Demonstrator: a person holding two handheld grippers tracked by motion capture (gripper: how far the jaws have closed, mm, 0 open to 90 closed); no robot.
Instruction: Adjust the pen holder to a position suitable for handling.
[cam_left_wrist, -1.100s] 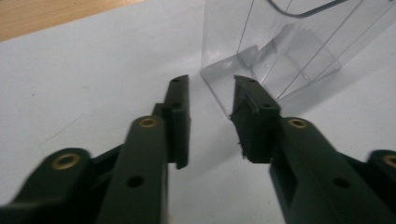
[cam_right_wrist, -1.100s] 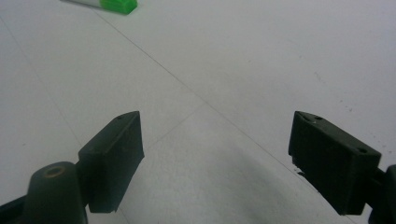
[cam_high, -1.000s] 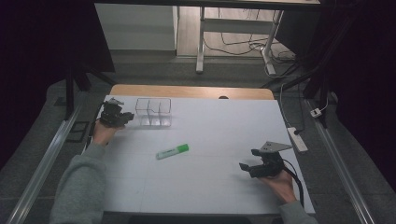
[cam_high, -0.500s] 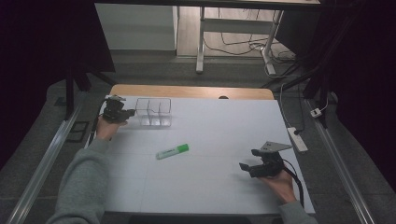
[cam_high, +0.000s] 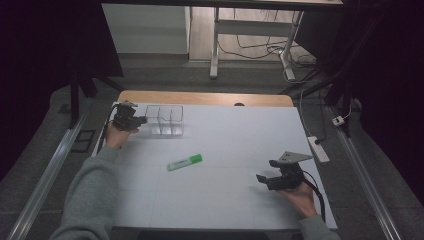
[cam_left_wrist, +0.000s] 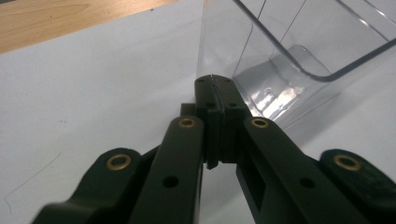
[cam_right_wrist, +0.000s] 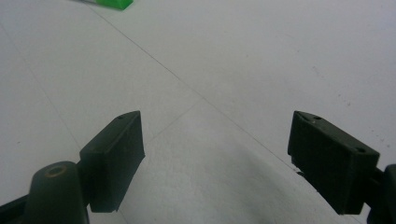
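At the left end of the clear plastic organiser tray with its row of compartments (cam_high: 165, 120), the left gripper (cam_high: 143, 119) has its black jaws pressed flat together; its own view shows the closed tips (cam_left_wrist: 213, 84) against the tray's outer corner (cam_left_wrist: 204, 51), though whether they pinch the thin wall or merely touch it cannot be told. The jaws have just been closing. That tray stands on the white table sheet (cam_high: 230, 135), near its far left part, just short of the bare wooden strip (cam_high: 205, 98) at the back edge.

Toward the person from the tray and a little to its right, well apart from it, lies the green highlighter pen with a white cap end (cam_high: 185, 162), flat and slanted. Farther right of the tray, near the sheet's front right part, the right gripper (cam_high: 264, 178) rests low with its jaws spread wide and nothing between them (cam_right_wrist: 210, 154); the pen's green tip sits far off at the top of its view (cam_right_wrist: 112, 3).

The step in hand looks like steadying the tray. Next, the right gripper would need to travel to the pen, straddle its barrel and close.
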